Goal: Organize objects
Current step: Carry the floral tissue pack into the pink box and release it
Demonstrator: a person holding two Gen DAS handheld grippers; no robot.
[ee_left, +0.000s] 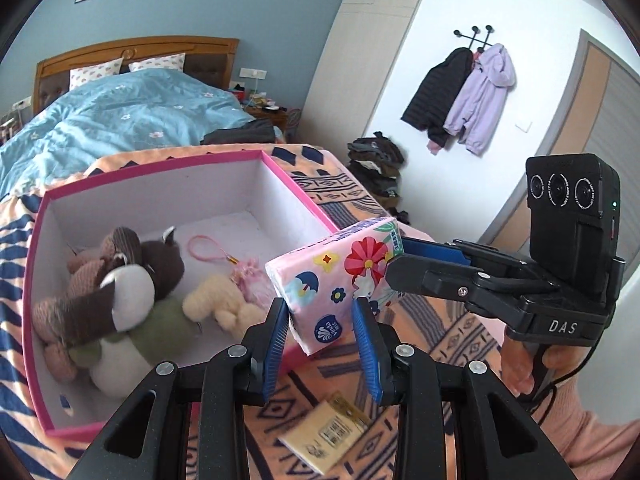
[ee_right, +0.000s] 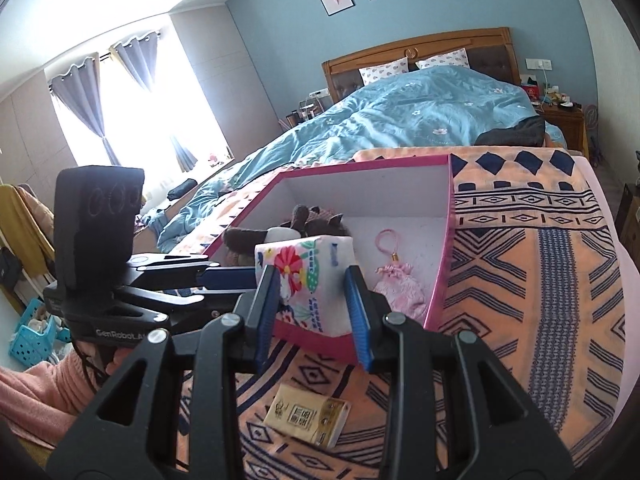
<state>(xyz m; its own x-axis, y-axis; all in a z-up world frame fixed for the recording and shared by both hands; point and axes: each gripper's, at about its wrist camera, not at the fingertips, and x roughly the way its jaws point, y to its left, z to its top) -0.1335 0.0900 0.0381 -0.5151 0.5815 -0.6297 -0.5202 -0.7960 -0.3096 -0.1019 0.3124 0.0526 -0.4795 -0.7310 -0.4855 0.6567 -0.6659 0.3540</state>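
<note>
Taking the box (ee_left: 280,172) as landmark, and going left to right in the left wrist view: inside the box, at its left end, lie the plush toys (ee_left: 116,280), a cream one (ee_left: 216,304) beside them, then a pink pouch (ee_left: 250,280) with its loop toward the box's middle; these look already sorted. The right end of the box floor is bare. At the box's near right corner, just above the rim, hangs the tissue pack (ee_left: 336,280), gripped from two sides: the left claw (ee_left: 320,328) is clenched on its near end, and the right claw (ee_left: 400,256), coming in from the right of the box, is clenched on its far end. The right wrist view shows the same pack (ee_right: 308,268) between that claw's blue pads, over the box's near wall. Nearer the person than the box, on the patterned blanket (ee_left: 440,344), lies a yellow packet (ee_left: 324,436), untouched. By my reading the task is well on: the pack has yet to be lowered into the box and let go, and the packet remains to be collected.
</note>
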